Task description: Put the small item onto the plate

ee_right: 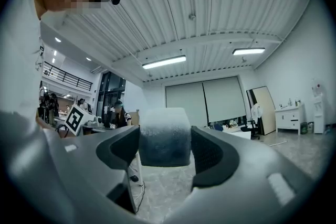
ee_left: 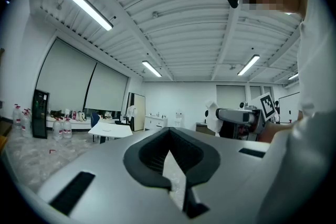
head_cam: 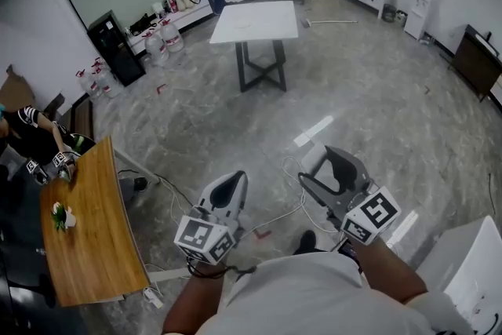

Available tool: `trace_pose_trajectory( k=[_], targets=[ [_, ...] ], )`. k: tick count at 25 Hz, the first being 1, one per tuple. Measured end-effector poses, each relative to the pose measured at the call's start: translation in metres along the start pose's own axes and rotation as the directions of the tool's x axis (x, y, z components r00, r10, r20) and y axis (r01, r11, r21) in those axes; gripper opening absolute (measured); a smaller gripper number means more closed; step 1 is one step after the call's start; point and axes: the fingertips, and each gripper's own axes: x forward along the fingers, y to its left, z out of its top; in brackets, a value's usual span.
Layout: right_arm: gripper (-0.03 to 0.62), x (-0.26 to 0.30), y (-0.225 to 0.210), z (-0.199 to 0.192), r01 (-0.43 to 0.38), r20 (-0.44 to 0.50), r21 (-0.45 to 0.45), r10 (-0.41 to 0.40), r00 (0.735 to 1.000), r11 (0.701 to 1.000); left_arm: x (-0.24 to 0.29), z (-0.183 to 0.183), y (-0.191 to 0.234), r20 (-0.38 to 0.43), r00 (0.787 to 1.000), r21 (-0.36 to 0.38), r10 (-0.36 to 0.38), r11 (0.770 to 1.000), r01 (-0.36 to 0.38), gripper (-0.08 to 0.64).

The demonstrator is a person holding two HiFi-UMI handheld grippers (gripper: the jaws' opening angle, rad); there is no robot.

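Containers: large water bottles (head_cam: 163, 43) are seen on the floor by the far wall, more at the left beside a black cabinet (head_cam: 114, 48); contents cannot be made out. Writing: none legible; a black-and-white square marker is carried on the cube (head_cam: 205, 238) of the left tongs (head_cam: 229, 186) and on the cube (head_cam: 371, 217) of the right tongs (head_cam: 333, 176). Right tongs (ee_right: 164, 134) are clamped on a pale block (ee_right: 164, 140), held in the air, above the grey floor. Left tongs (ee_left: 169, 132) are closed to a narrow slit, nothing between. A white bench (head_cam: 259, 21) is noted well apart, a faint round outline (head_cam: 243, 25) on its top, not identifiable. A wooden bench (head_cam: 94, 247) at left carries a small green-and-white object (head_cam: 60, 216); a seated person (head_cam: 35, 139) is at its far end. Cables (head_cam: 274, 220) lie on the floor below the tongs.
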Motion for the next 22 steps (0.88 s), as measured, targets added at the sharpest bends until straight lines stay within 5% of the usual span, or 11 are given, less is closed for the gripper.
trace_pose_trajectory(
  k=[9, 22],
  targets=[
    [0.296, 0.026, -0.127, -0.002, -0.028, -0.015, 0.013, 0.028, 0.999, 1.0, 0.134, -0.003, 0.011, 0.003, 0.999, -0.007, 0.035, 0.999, -0.035, 0.006],
    [0.296, 0.126, -0.214, -0.022, -0.054, -0.039, 0.034, 0.055, 0.998, 0.998, 0.255, -0.007, 0.099, -0.017, 1.0, -0.036, 0.022, 0.999, -0.022, 0.006]
  ],
)
